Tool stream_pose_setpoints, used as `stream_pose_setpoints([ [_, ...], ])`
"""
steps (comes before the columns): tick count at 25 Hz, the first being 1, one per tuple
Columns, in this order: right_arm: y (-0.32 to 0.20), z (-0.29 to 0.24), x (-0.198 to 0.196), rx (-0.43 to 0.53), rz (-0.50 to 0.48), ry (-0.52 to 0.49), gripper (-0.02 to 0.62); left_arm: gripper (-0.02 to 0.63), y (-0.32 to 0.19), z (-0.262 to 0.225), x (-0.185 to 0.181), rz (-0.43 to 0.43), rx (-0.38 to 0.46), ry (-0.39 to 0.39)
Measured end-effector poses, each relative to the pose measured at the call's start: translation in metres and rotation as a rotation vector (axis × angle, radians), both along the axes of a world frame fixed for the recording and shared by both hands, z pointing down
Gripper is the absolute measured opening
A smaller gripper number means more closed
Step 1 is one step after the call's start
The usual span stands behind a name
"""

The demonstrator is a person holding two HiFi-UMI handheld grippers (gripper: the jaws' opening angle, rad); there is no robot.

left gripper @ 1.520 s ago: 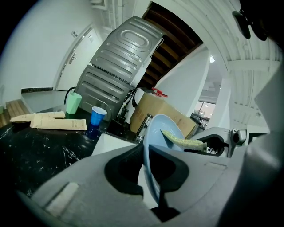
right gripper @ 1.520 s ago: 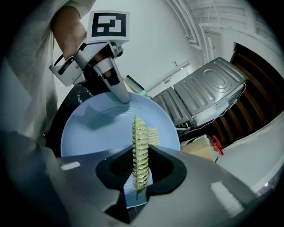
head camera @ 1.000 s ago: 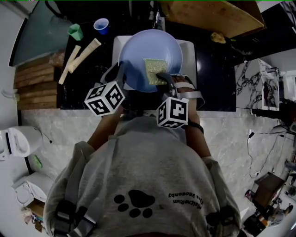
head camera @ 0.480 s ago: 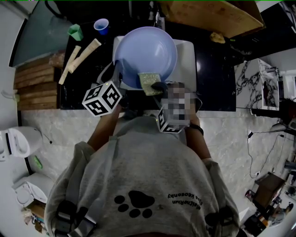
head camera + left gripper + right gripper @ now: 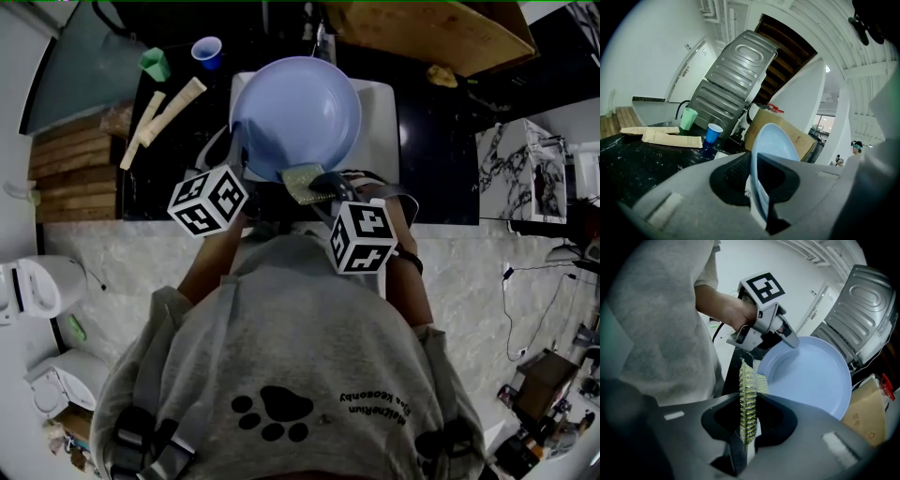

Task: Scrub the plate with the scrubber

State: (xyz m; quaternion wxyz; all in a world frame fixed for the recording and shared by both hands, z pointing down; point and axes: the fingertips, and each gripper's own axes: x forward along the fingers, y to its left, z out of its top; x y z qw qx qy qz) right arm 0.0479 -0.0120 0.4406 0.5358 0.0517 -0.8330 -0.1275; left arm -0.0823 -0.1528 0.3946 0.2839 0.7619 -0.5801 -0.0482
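1. Left gripper (image 5: pixel 757 187): jaws narrow, clamped on the rim of the light-blue plate (image 5: pixel 774 140). The plate edge runs straight between them. Plate is held tilted over the white sink basin (image 5: pixel 382 98), top centre of the head view.
2. Right gripper (image 5: pixel 747 427): closed on the yellow-green scrubber (image 5: pixel 747 399). The pad sits edge-on between the jaws, with its free end sticking out toward the plate.
3. Scrubber position, head view: at the plate's lower rim (image 5: pixel 300 180), just right of where the other jaws grip. It's at the rim or barely off it; can't confirm contact.
4. Step, my read: mid-scrub, pad at the near edge of a stroke. Nearly all of the plate face (image 5: pixel 300 108) is uncovered by the pad.
5. Next move calls for:
   - pushing the pad up onto the plate face;
   - laying its flat side on the surface rather than its edge;
   - pressing while the rim grip braces.
   Risk: the rim hold is thin, so a hard push could pivot the plate.
6. Writing:
   - Grey shirt (image 5: pixel 309 337), bottom of the head view: paw print plus a line of text, inverted and too small to read.
   - Cardboard box (image 5: pixel 867 420): printed symbols, illegible.
   - Paper sleeves (image 5: pixel 670 139) by the blue cup (image 5: pixel 712 133) and green cup (image 5: pixel 688 118), on the black counter (image 5: pixel 431 159): print too small.
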Motion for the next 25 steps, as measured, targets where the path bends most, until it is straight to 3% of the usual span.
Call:
stream_pose_setpoints([
  [4,0.007,-0.015,0.002,-0.037,-0.007,-0.027,0.074,0.025,0.0,0.001,0.001,0.005,-0.001,-0.003],
  [6,0.001,-0.031,0.002,0.001,0.007,-0.079,0.074,0.025,-0.001,0.001,0.001,0.006,-0.002,-0.001],
  [8,-0.015,-0.055,0.002,0.113,0.037,-0.147,0.074,0.025,-0.002,0.0,0.001,0.007,-0.003,0.004],
  [12,-0.056,-0.109,0.015,0.439,0.142,-0.197,0.074,0.025,-0.001,-0.002,0.005,0.019,-0.005,0.017],
  [17,-0.084,-0.133,0.034,0.726,0.21,-0.14,0.075,0.025,0.002,-0.008,0.011,0.034,0.003,0.031],
  [20,-0.094,-0.13,0.042,0.824,0.218,-0.067,0.075,0.025,0.003,-0.014,0.013,0.041,0.012,0.045],
  [25,-0.103,-0.122,0.045,0.888,0.211,-0.013,0.075,0.025,0.006,-0.023,0.014,0.05,0.022,0.069],
])
